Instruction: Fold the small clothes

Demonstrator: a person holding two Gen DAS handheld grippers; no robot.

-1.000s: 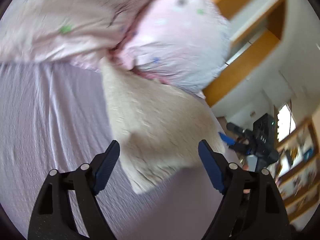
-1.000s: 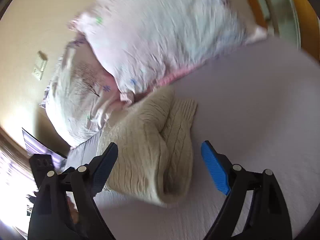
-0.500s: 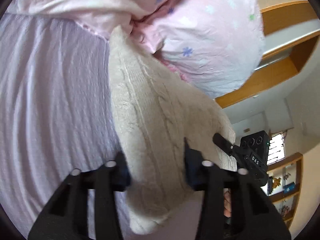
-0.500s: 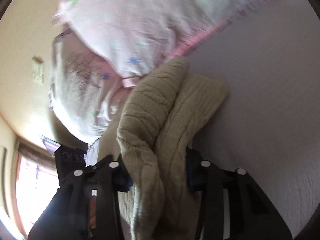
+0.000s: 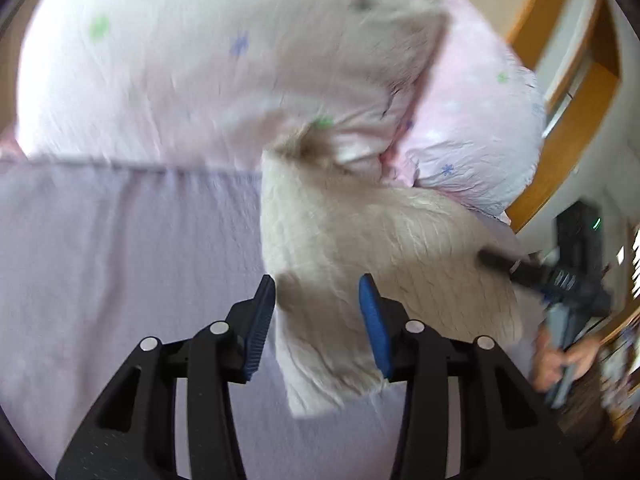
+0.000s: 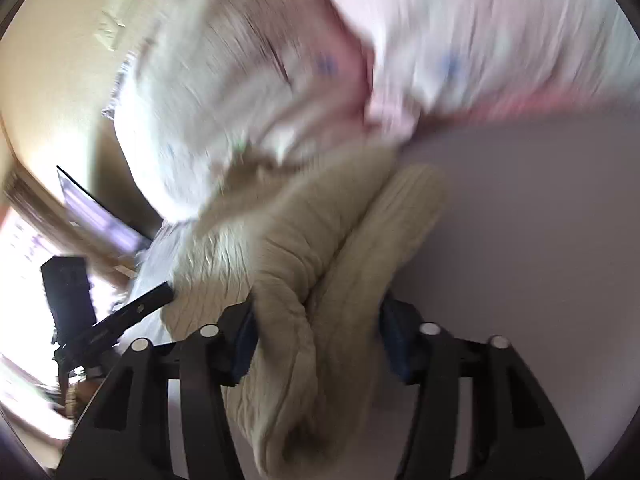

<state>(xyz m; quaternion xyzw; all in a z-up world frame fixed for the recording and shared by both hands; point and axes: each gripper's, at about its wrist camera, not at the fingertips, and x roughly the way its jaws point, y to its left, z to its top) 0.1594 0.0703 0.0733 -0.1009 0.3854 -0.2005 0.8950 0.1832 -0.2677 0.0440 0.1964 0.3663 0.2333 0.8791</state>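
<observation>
Left gripper (image 5: pixel 318 312) jaws part-open — right gripper (image 6: pixel 316 336) jaws clamped.

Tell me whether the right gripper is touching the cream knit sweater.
Touching. The right wrist view shows the right gripper with both blue pads pressed into a bunched fold of the cream knit sweater, with no gap on either side.

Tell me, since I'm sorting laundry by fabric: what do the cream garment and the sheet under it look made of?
The cream garment looks like chunky knit, probably wool or acrylic, with raised cable ribs and a matte finish. The lilac sheet looks like thin woven fabric, smooth with fine creases.
</observation>
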